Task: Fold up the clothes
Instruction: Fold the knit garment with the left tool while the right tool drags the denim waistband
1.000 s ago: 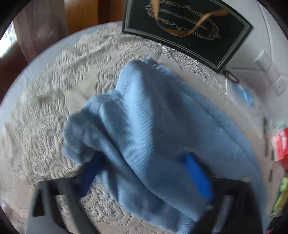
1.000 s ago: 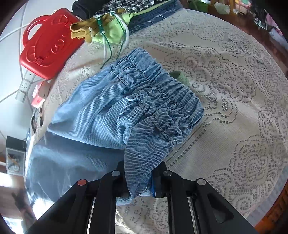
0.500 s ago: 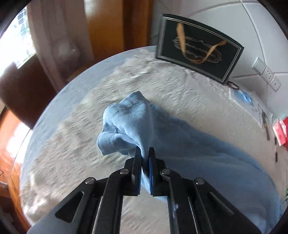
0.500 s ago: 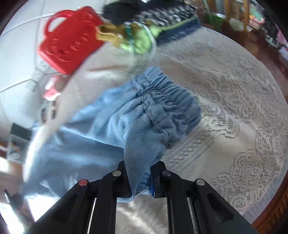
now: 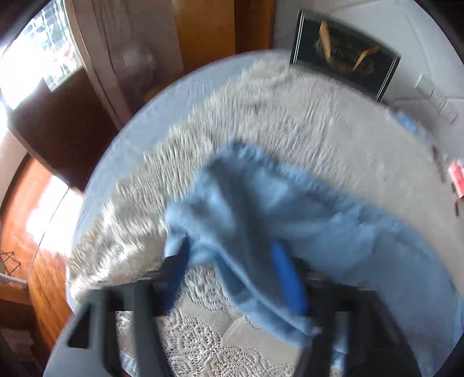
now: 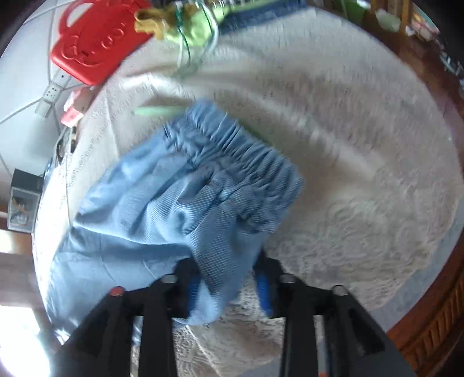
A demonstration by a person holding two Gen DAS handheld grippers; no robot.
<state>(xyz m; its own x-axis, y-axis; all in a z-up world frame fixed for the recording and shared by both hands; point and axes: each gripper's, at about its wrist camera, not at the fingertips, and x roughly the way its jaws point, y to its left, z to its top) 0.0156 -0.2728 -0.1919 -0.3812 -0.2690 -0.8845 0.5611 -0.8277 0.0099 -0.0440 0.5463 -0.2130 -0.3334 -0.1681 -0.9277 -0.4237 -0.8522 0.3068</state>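
Observation:
Light blue trousers (image 5: 290,220) lie on a round table with a lace cloth (image 5: 290,116). In the left wrist view my left gripper (image 5: 235,275) is open, its blue pads (image 5: 287,278) spread wide with the trouser leg end draped between them. In the right wrist view the elastic waistband (image 6: 240,156) of the trousers (image 6: 162,208) is bunched in front of my right gripper (image 6: 229,287), whose jaws stand open with cloth still hanging between them. Both views are motion-blurred.
A black bag with a gold ribbon (image 5: 345,66) stands at the table's far edge. A red case (image 6: 92,43), a pile of clothes (image 6: 203,26) and a power strip (image 6: 49,95) lie at the back. The table edge (image 6: 435,319) is near on the right.
Both grippers were shut on the trousers half a second ago and have opened. The cloth has dropped onto the table and both views have shifted.

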